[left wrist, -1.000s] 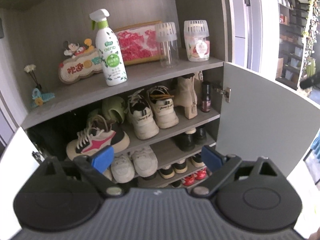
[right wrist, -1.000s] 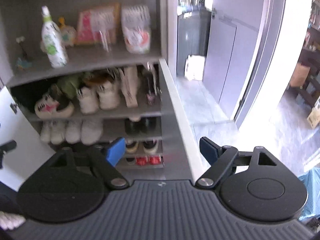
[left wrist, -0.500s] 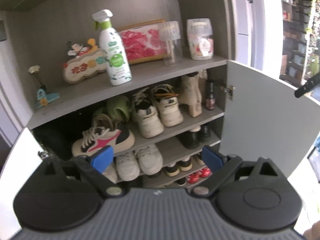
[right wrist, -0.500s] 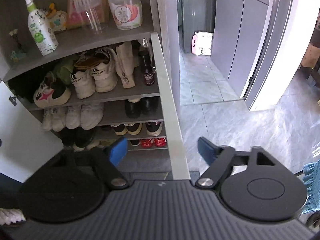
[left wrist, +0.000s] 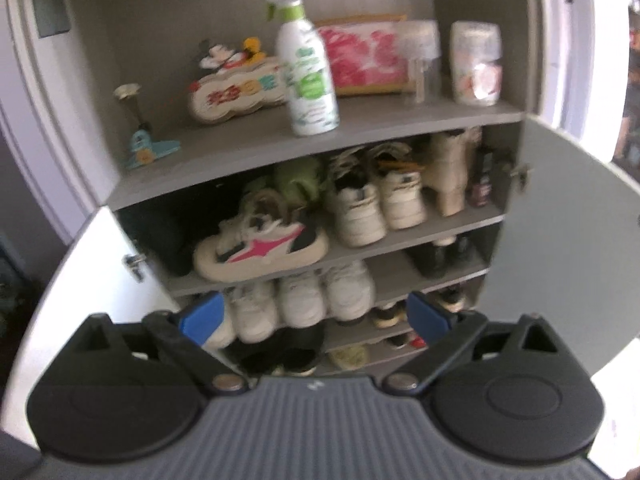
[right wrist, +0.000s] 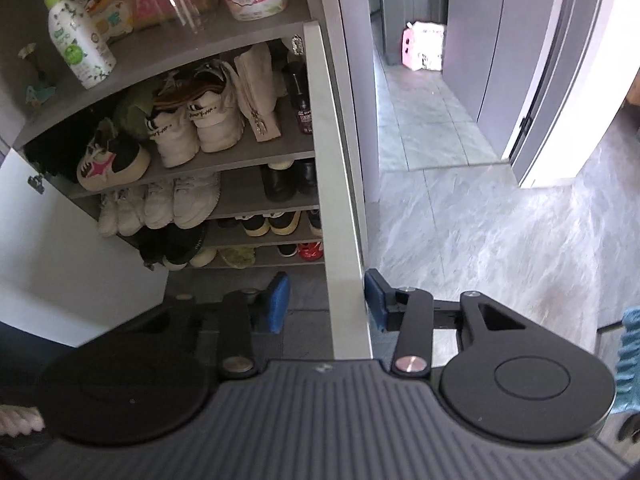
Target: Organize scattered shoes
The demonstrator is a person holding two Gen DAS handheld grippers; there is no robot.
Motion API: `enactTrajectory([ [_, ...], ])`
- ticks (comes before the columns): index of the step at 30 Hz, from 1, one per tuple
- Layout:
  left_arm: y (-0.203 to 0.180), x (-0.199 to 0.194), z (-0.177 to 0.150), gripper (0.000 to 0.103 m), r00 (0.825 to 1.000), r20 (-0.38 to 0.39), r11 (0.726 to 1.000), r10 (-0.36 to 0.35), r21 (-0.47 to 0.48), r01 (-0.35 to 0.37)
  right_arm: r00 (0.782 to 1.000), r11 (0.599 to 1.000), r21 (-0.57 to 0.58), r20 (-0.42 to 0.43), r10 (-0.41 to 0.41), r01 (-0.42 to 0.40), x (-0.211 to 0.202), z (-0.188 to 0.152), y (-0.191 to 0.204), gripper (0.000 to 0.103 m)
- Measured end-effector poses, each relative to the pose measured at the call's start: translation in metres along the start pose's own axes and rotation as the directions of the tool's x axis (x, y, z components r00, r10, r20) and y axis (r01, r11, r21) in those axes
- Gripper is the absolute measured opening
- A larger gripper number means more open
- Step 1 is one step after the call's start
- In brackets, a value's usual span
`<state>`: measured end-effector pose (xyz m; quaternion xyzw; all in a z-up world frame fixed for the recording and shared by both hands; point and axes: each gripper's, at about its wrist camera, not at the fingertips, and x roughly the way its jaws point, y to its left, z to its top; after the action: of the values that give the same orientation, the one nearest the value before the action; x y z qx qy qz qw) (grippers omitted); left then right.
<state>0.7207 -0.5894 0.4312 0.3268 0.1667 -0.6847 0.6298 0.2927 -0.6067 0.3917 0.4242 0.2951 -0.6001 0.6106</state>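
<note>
An open shoe cabinet fills both views. A cream sneaker with a pink star (left wrist: pixel 260 250) (right wrist: pixel 114 168) lies sideways at the left of the upper shoe shelf, beside a pair of white sneakers (left wrist: pixel 376 208) (right wrist: pixel 196 128) and a beige boot (left wrist: pixel 450 176). More white sneakers (left wrist: pixel 304 300) sit one shelf lower. My left gripper (left wrist: pixel 314 316) is open and empty, facing the shelves from a distance. My right gripper (right wrist: pixel 326 302) straddles the edge of the right cabinet door (right wrist: pixel 340 200). Its right pad is against the door, and a gap shows at the left pad.
The top shelf holds a spray bottle (left wrist: pixel 306 68), a cartoon plaque (left wrist: pixel 236 88), a pink framed box (left wrist: pixel 366 60) and two jars. The left door (left wrist: pixel 68 280) also stands open. Marble floor (right wrist: pixel 480 220) stretches right toward a doorway, with a pink-and-white box (right wrist: pixel 424 46) on it.
My right gripper has moved onto the right door's edge and its fingers have narrowed around it. The left gripper has drawn back and shifted left, so the view is blurred.
</note>
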Motion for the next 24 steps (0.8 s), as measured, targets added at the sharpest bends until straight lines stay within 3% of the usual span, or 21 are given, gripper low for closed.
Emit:
enactTrajectory([
  [5, 0.021, 0.019, 0.004, 0.099, 0.998, -0.061, 0.998, 0.033, -0.047, -0.036, 1.000, 0.998, 0.061, -0.024, 0.009, -0.007, 0.003, 0.002, 0.010, 0.045],
  [12, 0.070, 0.059, 0.028, 0.099, 0.998, -0.056, 0.999, -0.006, -0.048, 0.004, 0.997, 0.977, 0.204, -0.041, 0.063, -0.053, 0.008, 0.002, 0.035, 0.044],
  [16, 0.098, 0.082, 0.041, 0.099, 0.998, -0.052, 0.998, -0.029, -0.049, 0.026, 0.997, 0.961, 0.275, -0.056, 0.052, -0.034, 0.016, 0.007, 0.067, 0.044],
  [17, 0.105, 0.087, 0.044, 0.099, 0.998, -0.052, 0.998, -0.035, -0.049, 0.032, 0.997, 0.960, 0.279, -0.057, 0.051, -0.034, 0.017, 0.009, 0.069, 0.043],
  [19, 0.106, 0.096, 0.048, 0.099, 0.999, -0.040, 0.999, -0.025, -0.026, 0.024, 0.997, 0.947, 0.321, -0.066, 0.032, -0.009, 0.025, 0.015, 0.090, 0.030],
  [24, 0.138, 0.106, 0.061, 0.099, 0.999, 0.011, 0.998, -0.042, 0.039, 0.041, 0.996, 0.903, 0.425, -0.034, 0.087, -0.064, 0.043, 0.025, 0.121, 0.030],
])
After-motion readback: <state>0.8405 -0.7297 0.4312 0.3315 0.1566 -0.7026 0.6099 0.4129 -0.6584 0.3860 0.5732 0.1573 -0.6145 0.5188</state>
